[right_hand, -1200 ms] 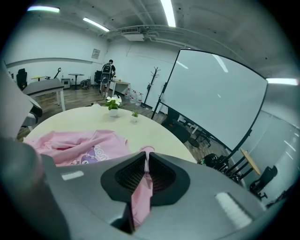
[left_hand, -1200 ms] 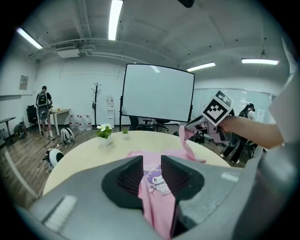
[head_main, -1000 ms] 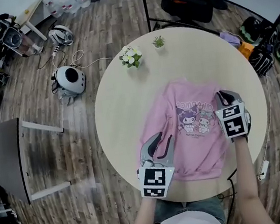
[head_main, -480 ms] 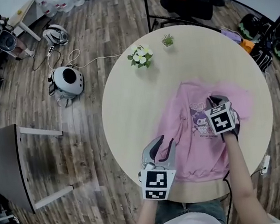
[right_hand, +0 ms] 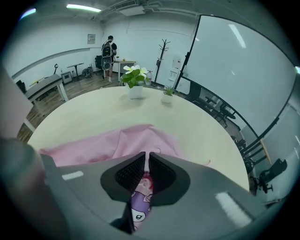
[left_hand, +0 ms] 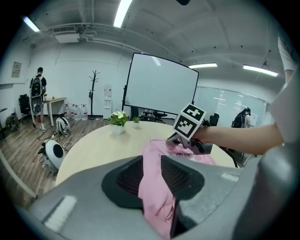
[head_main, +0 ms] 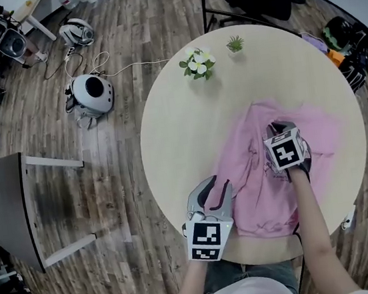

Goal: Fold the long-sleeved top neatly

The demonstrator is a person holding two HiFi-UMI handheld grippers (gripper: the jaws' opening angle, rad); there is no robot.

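Note:
A pink long-sleeved top [head_main: 254, 197] lies on the right half of the round beige table [head_main: 170, 145]. Its right side is lifted and carried over the middle. My right gripper [head_main: 278, 129] hangs over the top's centre, shut on a fold of pink cloth with the cartoon print [right_hand: 140, 206] showing between its jaws [right_hand: 146, 161]. My left gripper [head_main: 216, 186] is at the top's near left edge, shut on a hanging pleat of the cloth [left_hand: 155, 192]. In the left gripper view the right gripper [left_hand: 185, 140] shows beyond it, held by a bare forearm.
A pot of white flowers [head_main: 198, 64] and a small green plant [head_main: 235, 43] stand at the table's far edge. On the wooden floor to the left are a round white device [head_main: 91, 93] with a cable and a grey desk [head_main: 7, 210]. Bags lie at the right.
The right gripper has come left and down over the middle, dragging the top's right side across the printed front. The left gripper has shifted a little with the left hem.

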